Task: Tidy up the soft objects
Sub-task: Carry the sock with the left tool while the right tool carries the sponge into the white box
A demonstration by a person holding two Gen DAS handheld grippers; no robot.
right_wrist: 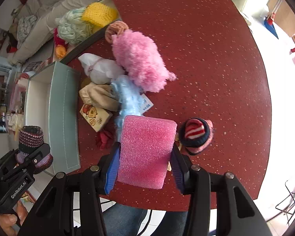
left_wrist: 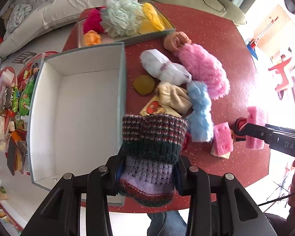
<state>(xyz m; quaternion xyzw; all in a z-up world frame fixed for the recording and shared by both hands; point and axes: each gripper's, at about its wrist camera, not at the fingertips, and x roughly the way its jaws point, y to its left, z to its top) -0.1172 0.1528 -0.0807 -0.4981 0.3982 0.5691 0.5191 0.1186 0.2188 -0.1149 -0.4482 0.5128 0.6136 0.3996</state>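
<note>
My left gripper (left_wrist: 149,163) is shut on a knitted striped bootie (left_wrist: 153,137), purple, green and maroon, held above the near right corner of an empty grey box (left_wrist: 123,78) with a white inside. My right gripper (right_wrist: 145,151) is shut on a pink foam sponge (right_wrist: 147,137) above the red table (right_wrist: 216,59). A pile of soft things lies ahead: a pink fluffy piece (right_wrist: 139,59), a blue fluffy piece (right_wrist: 127,94), a white wrapped bundle (right_wrist: 100,70), a beige cloth (right_wrist: 98,96). A rolled striped sock (right_wrist: 195,133) lies beside the sponge.
A shallow tray (left_wrist: 147,36) behind the box holds a mint loofah (left_wrist: 120,17), yellow mesh (left_wrist: 151,17), a magenta puff and an orange flower. A second pink sponge (left_wrist: 223,141), a brown round pad (left_wrist: 144,85) and a cartoon packet (right_wrist: 94,114) lie on the table. Sofas stand behind.
</note>
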